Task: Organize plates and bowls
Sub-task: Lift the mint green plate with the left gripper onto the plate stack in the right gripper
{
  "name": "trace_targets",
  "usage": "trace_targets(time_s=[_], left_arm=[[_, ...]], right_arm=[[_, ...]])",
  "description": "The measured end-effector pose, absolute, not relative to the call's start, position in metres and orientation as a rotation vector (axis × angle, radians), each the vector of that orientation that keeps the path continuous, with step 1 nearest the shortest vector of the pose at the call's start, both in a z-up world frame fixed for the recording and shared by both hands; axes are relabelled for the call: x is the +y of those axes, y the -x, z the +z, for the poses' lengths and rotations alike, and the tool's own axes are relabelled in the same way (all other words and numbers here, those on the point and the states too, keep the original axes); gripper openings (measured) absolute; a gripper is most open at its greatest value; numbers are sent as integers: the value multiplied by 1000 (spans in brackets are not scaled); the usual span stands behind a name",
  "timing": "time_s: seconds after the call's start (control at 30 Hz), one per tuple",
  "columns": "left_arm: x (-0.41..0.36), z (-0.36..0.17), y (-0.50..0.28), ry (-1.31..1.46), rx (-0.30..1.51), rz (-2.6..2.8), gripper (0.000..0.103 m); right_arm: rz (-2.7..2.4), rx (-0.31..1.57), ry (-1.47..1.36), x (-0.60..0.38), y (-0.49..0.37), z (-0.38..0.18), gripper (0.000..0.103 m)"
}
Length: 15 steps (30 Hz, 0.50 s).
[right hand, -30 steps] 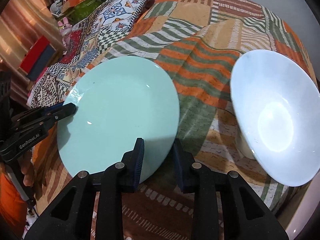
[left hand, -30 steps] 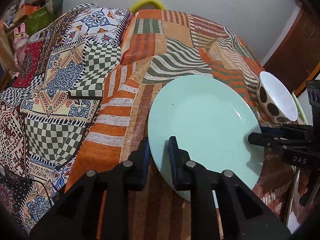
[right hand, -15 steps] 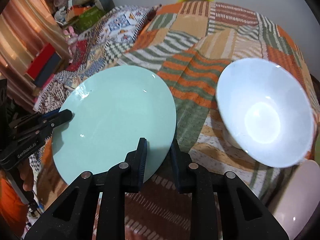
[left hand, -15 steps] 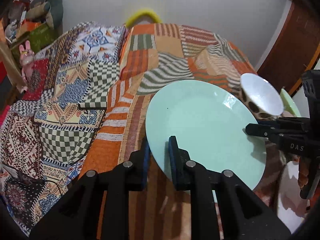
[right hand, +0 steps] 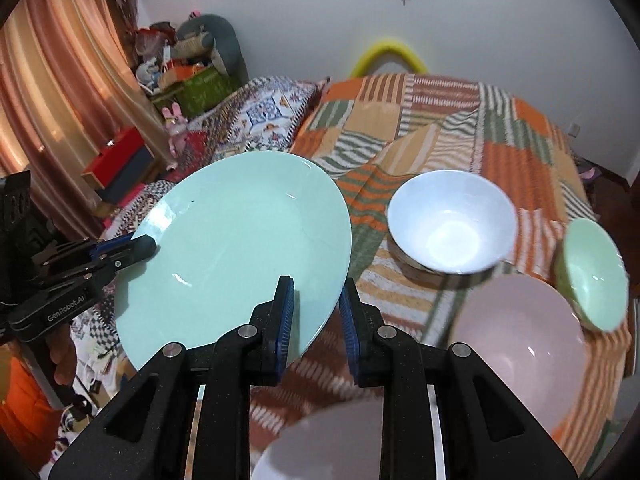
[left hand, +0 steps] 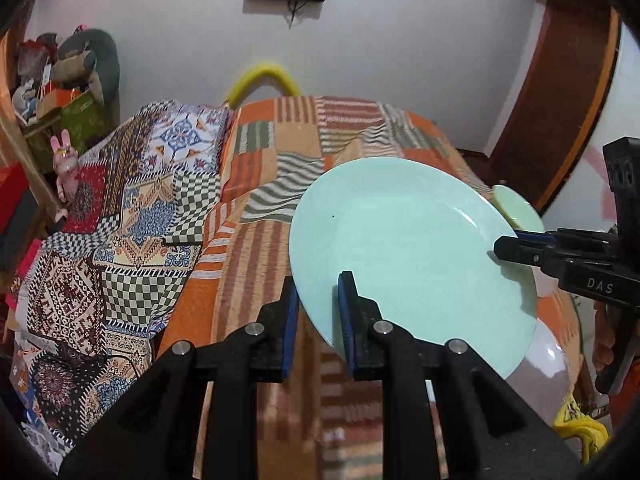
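A large mint-green plate is held up above the patchwork bedspread. My left gripper is shut on its near-left rim. My right gripper is shut on the opposite rim of the same plate. Each gripper shows in the other's view: the right one at the plate's far right edge, the left one at its left edge. A white bowl, a pink bowl and a small green bowl rest on the bed to the right.
A pale plate lies low in front of the right gripper. The bed ends at the right, near a wooden door. A cluttered shelf and a curtain stand at the left. A yellow curved object is behind the bed.
Both grippers have lifted the green plate higher above the bed and drawn back. More of the room, the pink bowl and the small green bowl have come into view.
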<state>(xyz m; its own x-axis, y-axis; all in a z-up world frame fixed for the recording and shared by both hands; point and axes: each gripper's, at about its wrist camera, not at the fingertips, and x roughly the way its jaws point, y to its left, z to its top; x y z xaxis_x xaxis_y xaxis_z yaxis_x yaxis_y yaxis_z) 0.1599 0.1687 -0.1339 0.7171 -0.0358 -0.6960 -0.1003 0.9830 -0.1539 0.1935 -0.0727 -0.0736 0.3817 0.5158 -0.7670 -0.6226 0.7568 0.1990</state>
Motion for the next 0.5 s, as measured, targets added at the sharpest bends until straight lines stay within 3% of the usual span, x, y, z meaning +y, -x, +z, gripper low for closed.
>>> trace_targets(time_s=[0.5], left_arm=[[80,-120,-102,169,788,-66,20]], right_arm=[[673,861,20,-169,-118,-56,21]])
